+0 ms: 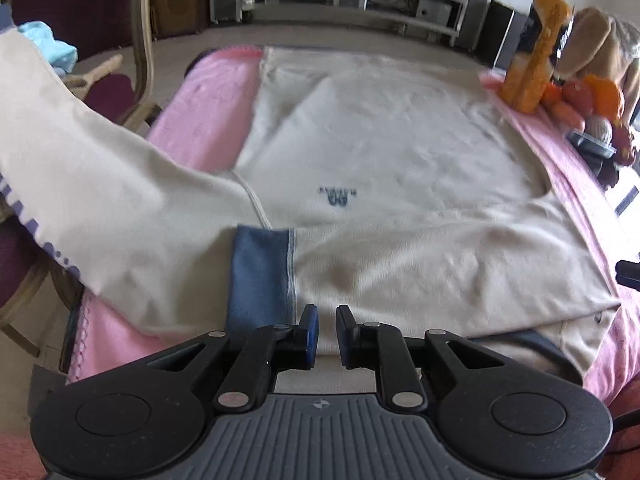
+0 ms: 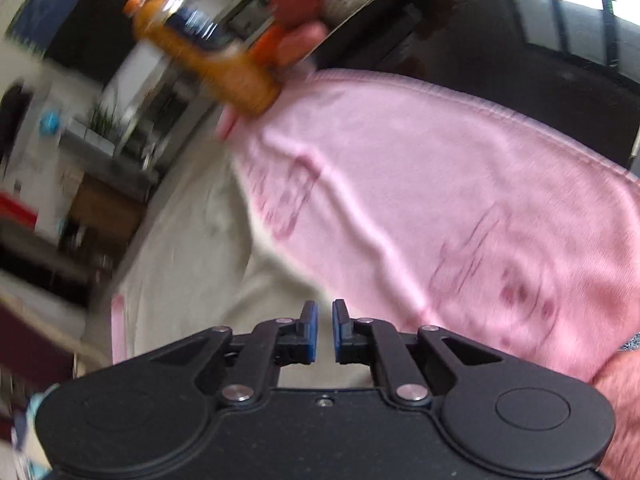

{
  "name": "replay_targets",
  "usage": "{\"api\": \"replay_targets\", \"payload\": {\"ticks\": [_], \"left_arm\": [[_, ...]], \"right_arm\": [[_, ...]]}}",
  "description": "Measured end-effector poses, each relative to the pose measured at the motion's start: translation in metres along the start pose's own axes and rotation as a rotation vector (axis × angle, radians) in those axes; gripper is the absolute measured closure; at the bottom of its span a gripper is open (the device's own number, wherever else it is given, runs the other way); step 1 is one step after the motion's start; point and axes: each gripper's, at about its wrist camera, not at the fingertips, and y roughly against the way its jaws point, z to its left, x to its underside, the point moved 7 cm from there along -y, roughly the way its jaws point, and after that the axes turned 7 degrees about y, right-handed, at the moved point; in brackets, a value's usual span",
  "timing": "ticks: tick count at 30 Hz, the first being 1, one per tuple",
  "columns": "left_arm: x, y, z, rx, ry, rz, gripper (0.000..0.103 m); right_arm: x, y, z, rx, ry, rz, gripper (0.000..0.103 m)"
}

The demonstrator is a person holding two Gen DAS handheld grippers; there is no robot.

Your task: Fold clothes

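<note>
Item: cream sweatshirt [image 1: 380, 136], long-sleeved, small blue chest print, blue collar lining [image 1: 260, 276] at the near edge. It lies flat, front up, on a pink blanket [image 1: 200, 92] that covers the table, collar near, hem far. Its left sleeve [image 1: 100, 192] trails off the table's left edge; the right sleeve lies across the near right corner.

Handling, as judged: light, soft, limp knit; it will drape and slide on the blanket and will not hold a crease unless pressed. Best taken by seams or edges: shoulder seam, cuff, hem corners.

Left gripper [image 1: 327, 330]: hovers over the near edge beside the collar, a narrow gap between the jaws, nothing visibly pinched.

Right gripper [image 2: 325, 330]: jaws narrowly apart, empty, above the garment's right edge where cream meets pink; this view is blurred.

Nearby: orange juice bottle [image 1: 538, 48] and a bowl of fruit [image 1: 588, 100] at the far right corner; chairs [image 1: 112, 40] left.
</note>
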Motion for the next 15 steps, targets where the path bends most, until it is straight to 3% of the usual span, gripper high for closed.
{"api": "replay_targets", "payload": {"ticks": [4, 6, 8, 12, 15], "left_arm": [[0.006, -0.014, -0.001, -0.041, -0.035, 0.057, 0.084], [0.007, -0.016, -0.001, -0.058, -0.048, 0.062, 0.084], [0.008, -0.015, 0.000, -0.058, -0.045, 0.063, 0.084], [0.009, -0.014, 0.003, -0.054, -0.037, 0.063, 0.084], [0.007, -0.007, 0.005, -0.046, -0.020, 0.037, 0.086]], "right_arm": [[0.014, -0.016, -0.001, -0.017, -0.022, 0.110, 0.094], [0.016, -0.017, -0.010, 0.036, -0.036, 0.133, 0.103], [0.014, -0.011, -0.018, 0.087, -0.051, 0.113, 0.103], [0.008, 0.005, -0.026, 0.279, 0.016, 0.019, 0.100], [0.008, 0.013, -0.023, 0.256, 0.039, -0.023, 0.099]]}}
